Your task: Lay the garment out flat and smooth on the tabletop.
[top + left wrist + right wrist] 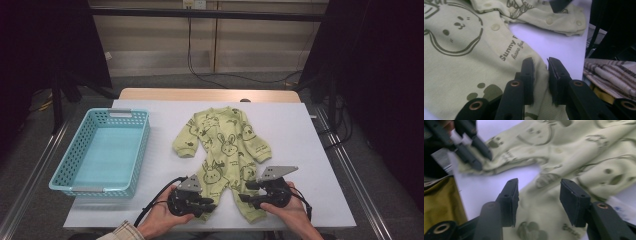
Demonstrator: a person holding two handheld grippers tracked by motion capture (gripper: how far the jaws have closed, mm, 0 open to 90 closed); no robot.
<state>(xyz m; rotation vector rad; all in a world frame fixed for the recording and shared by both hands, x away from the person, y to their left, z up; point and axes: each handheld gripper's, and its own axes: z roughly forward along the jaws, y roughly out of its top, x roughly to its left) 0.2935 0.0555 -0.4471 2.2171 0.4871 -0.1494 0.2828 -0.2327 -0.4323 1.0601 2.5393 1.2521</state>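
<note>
From above, the green romper [222, 152] lies flat mid-table, my grippers at its leg cuffs. My left gripper [540, 62], jaws narrow, pinches a cuff fold near "Sunny". My right gripper [539, 192] stands wide over the other leg.

Right gripper view blurred; romper [564, 155] print smeared. Romper [461, 62] cut off by left gripper view's edges.

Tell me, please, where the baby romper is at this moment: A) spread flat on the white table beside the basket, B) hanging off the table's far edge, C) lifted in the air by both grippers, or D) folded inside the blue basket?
A: the green romper lies spread on the white table, right of the blue basket.
</note>
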